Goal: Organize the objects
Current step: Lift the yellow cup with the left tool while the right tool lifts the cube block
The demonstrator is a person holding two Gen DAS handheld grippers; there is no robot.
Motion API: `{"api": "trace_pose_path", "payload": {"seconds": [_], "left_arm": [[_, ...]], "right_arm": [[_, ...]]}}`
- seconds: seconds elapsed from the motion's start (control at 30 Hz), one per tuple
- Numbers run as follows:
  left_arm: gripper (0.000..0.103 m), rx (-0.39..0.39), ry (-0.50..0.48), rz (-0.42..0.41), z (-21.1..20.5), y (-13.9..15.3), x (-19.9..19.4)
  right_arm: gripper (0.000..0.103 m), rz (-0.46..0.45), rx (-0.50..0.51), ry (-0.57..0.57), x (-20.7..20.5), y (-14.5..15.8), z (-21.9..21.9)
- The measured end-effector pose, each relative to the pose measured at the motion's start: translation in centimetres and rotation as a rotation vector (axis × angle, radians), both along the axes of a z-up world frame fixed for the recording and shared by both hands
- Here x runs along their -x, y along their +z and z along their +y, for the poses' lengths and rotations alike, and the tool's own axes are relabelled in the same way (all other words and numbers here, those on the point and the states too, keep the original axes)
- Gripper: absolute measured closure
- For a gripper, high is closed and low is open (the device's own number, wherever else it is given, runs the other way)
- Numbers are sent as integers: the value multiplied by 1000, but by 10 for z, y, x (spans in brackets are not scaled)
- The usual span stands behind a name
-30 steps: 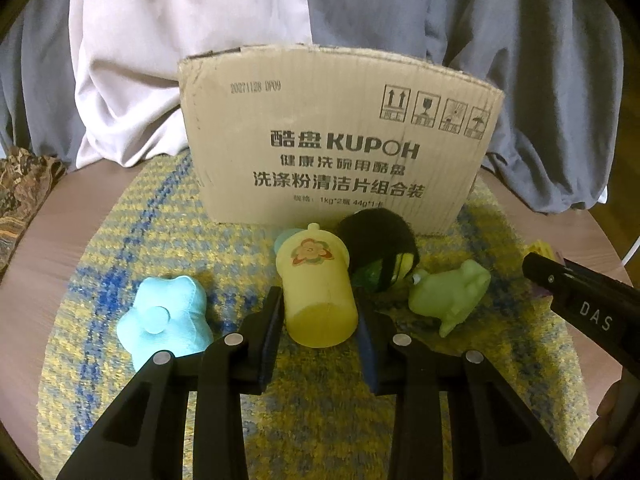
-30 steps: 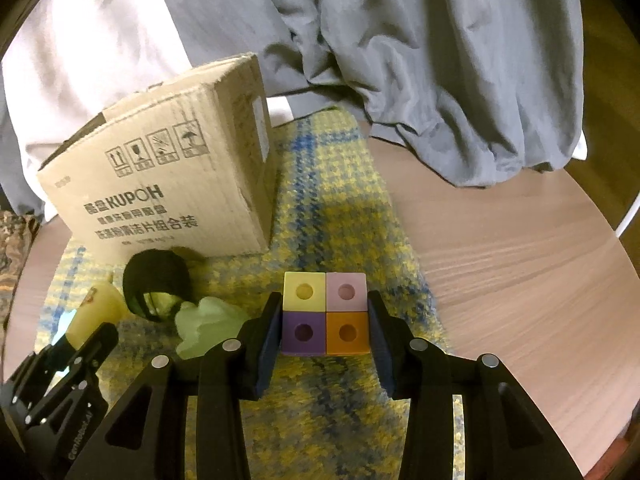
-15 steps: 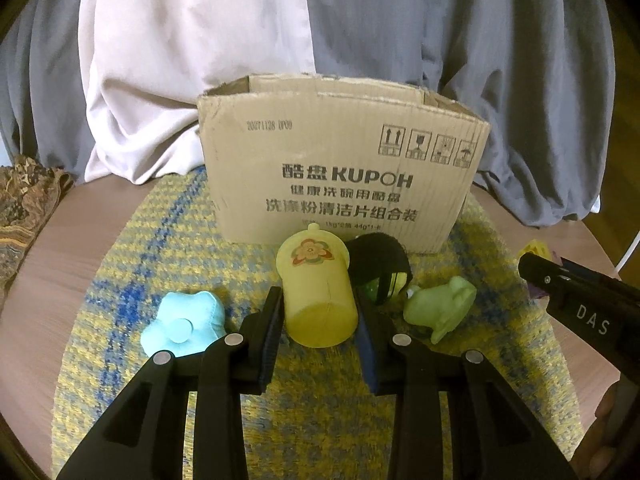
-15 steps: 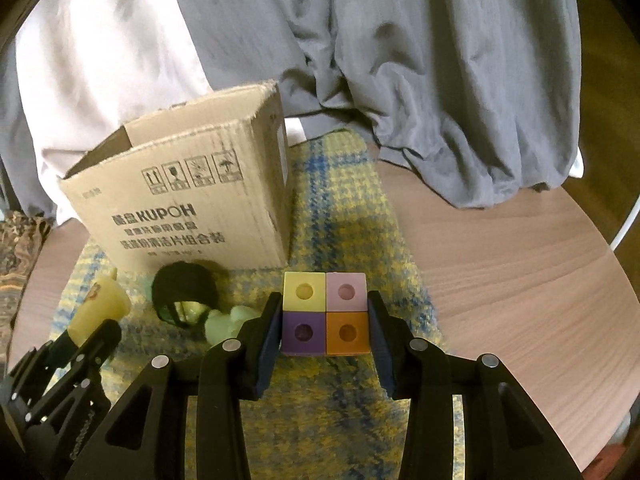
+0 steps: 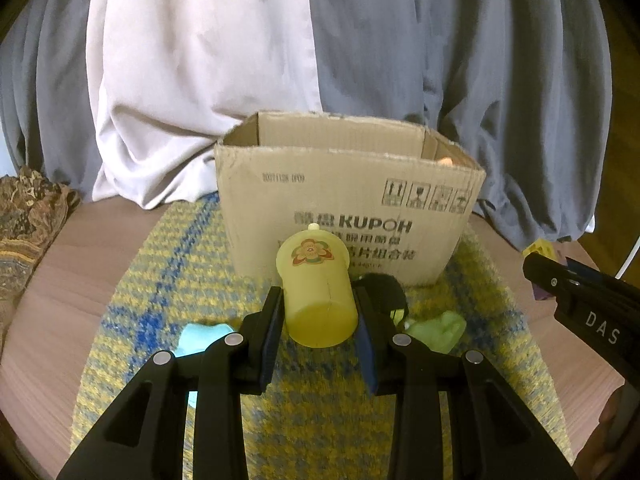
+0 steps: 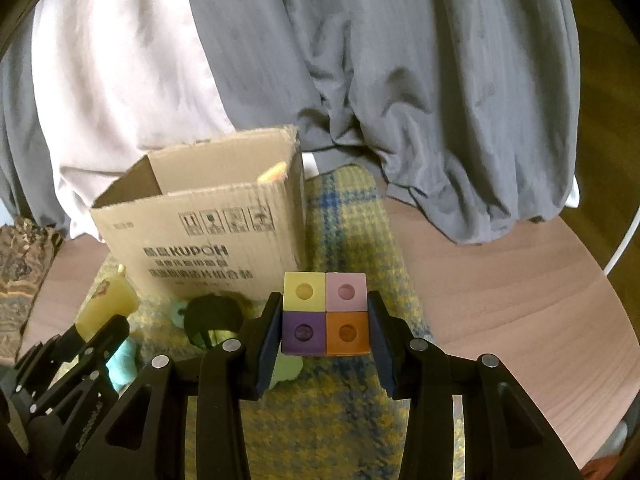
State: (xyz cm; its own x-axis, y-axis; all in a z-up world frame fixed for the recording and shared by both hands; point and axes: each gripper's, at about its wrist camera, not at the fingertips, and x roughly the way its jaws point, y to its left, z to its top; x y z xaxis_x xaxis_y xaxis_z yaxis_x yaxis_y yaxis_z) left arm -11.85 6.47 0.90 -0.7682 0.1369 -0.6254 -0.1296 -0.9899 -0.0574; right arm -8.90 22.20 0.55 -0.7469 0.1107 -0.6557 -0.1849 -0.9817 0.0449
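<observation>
Cardboard box point(image 5: 348, 208) stands open-topped on the woven mat point(image 5: 160, 264); an orange item point(image 6: 274, 172) shows inside at its right corner. Left gripper point(image 5: 318, 332) is clamped on a yellow bottle point(image 5: 318, 292), before the box. Right gripper point(image 6: 324, 332) is clamped on a four-colour block point(image 6: 325, 312), right of the box.

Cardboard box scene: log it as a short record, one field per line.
surface: round wooden table with a yellow and blue woven mat
container: open cardboard box printed KUPOH, upright on the mat
box contents: something orange shows at one inner corner; the rest is hidden
left claw: shut on a yellow toy bottle with a flower sticker
right claw: shut on a four-colour block cube
on the mat: light blue plush, black round toy, light green toy
backdrop: grey and white draped cloth
</observation>
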Motion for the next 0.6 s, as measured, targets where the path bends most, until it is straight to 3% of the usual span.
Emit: {"api": "trace_pose_path", "payload": {"seconds": [0.6], "left_arm": [[69,-15,-11,101,-10,52,11]], "right_arm": [[62,102,-25,22,4,52,-15]]}}
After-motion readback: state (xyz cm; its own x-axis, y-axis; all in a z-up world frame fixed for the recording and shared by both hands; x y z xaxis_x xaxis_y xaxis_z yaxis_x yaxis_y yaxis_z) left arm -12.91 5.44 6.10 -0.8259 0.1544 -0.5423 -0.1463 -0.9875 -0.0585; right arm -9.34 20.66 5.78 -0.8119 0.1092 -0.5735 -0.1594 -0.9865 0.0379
